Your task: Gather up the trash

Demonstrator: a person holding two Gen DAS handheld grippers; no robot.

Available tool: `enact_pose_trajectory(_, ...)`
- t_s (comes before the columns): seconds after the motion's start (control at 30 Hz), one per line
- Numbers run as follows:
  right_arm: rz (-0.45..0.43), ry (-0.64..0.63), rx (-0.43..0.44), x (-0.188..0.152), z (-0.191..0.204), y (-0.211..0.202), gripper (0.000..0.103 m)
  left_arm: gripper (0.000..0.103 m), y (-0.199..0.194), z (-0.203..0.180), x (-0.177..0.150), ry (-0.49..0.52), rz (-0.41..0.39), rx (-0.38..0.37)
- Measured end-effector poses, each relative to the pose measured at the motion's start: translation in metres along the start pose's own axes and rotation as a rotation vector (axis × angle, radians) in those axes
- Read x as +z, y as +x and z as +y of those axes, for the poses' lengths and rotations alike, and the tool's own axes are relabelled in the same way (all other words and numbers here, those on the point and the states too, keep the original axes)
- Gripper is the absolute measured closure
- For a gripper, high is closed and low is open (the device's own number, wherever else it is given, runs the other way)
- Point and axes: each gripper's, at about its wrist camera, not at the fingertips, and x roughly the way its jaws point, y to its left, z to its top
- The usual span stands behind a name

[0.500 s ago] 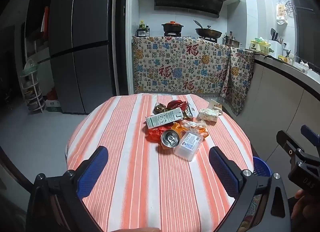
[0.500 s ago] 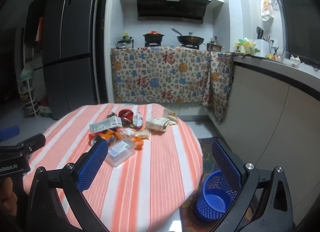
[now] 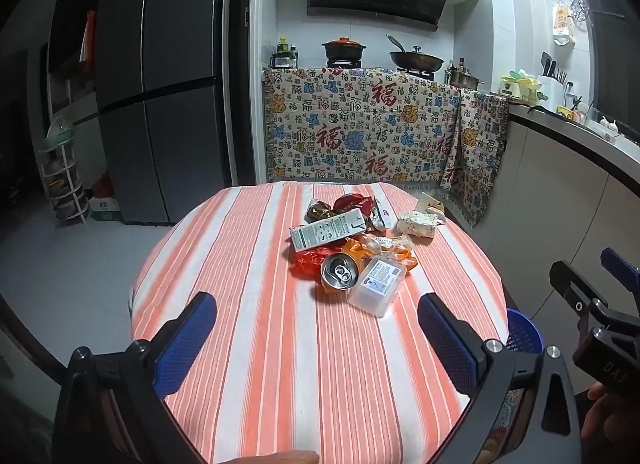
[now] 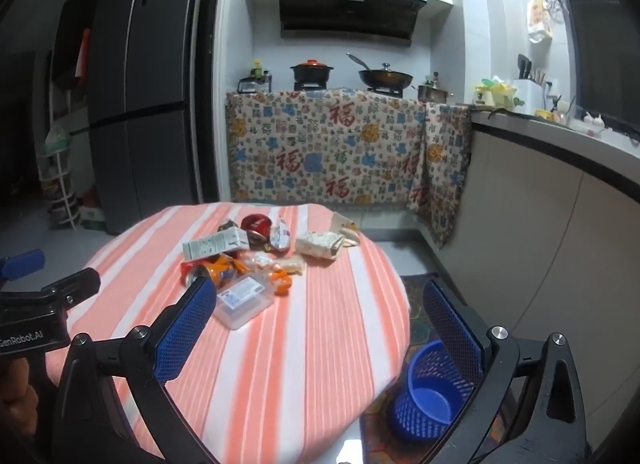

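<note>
A pile of trash lies on the round striped table [image 3: 280, 344]: a drink can [image 3: 339, 271] on its side, a clear plastic box [image 3: 378, 284], a white carton [image 3: 328, 230], orange and red wrappers [image 3: 312, 260], and a crumpled paper bag [image 3: 416, 222]. The pile also shows in the right wrist view, with the plastic box [image 4: 244, 300] nearest. My left gripper [image 3: 316, 328] is open and empty, short of the pile. My right gripper [image 4: 320, 320] is open and empty, above the table's right edge. A blue mesh bin [image 4: 428, 396] stands on the floor right of the table.
A grey fridge [image 3: 160, 84] stands at the left. A cloth-draped stove counter [image 3: 360, 132] with pots is behind the table. A long counter [image 4: 560, 168] runs along the right wall. The bin's rim [image 3: 524, 332] peeks past the table edge.
Both grippers have shifted only slightly; the right wrist view has edged a little toward the table. Nothing was taken hold of.
</note>
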Motion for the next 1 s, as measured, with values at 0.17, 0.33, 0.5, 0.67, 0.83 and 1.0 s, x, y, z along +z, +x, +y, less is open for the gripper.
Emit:
enact_pose_trajectory(0.17,-0.007,-0.001,0.001,-0.0001,-0.0016,-0.0021,0.000,0.001,0.0001,0.0035,-0.0001,0.007,-0.003,0.004)
enact_pose_trajectory(0.33,-0.009,-0.004,-0.005,0.0008,0.0011,-0.0020,0.000,0.001,0.0015,0.0020,0.0022,0.011,-0.003,0.006)
enact_pose_trajectory(0.5,-0.010,-0.009,-0.011,0.0008,0.0038,-0.0025,0.000,0.001,0.0005,0.0035,0.0041,0.013,0.001,0.004)
enact_pose_trajectory(0.67,-0.010,-0.010,-0.012,0.0005,0.0040,-0.0014,0.000,0.001,0.0021,0.0059,0.0053,0.014,0.002,0.005)
enact_pose_trajectory(0.83,-0.010,-0.012,-0.014,0.0003,0.0056,-0.0014,0.000,0.001,0.0001,0.0031,0.0033,0.014,-0.001,0.005)
enact_pose_trajectory(1.0,-0.012,-0.011,-0.014,0.0002,0.0058,-0.0018,0.000,0.001,0.0011,0.0032,0.0033,0.017,-0.003,0.008)
